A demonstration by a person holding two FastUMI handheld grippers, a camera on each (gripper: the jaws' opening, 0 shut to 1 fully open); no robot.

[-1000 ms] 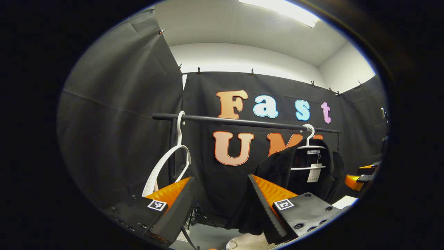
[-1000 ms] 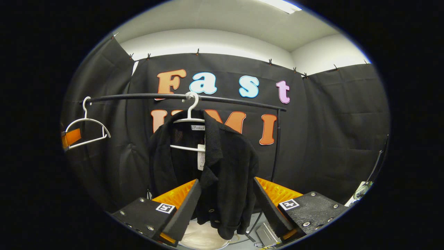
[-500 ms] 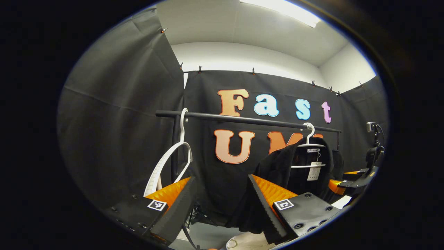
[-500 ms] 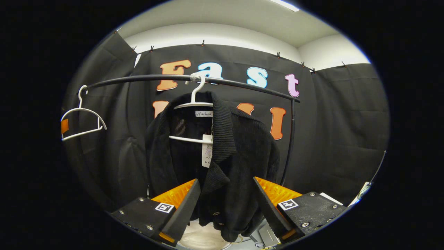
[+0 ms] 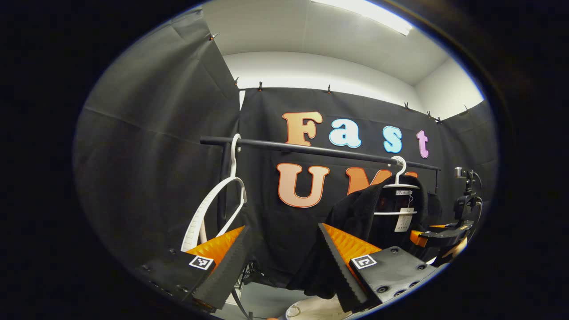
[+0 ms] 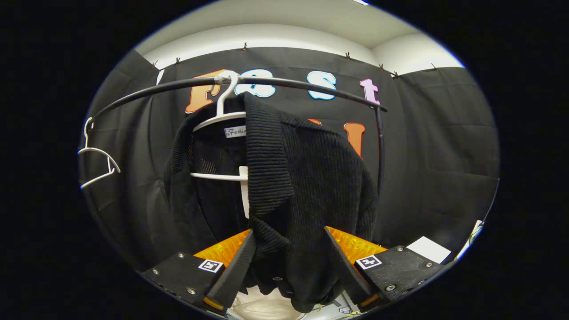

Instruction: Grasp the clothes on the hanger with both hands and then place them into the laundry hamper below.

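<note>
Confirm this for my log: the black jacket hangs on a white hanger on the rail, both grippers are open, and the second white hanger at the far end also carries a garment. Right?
Not quite. The second hanger is bare, as the left gripper view shows. The rest holds: the black jacket hangs on a white hanger on the rail, and the left gripper and right gripper are both open.

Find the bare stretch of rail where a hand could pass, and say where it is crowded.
The rail is bare between the empty white hanger at its left end and the black jacket near its right end. It is crowded at the jacket, where the right gripper stands open around the front edge.
</note>
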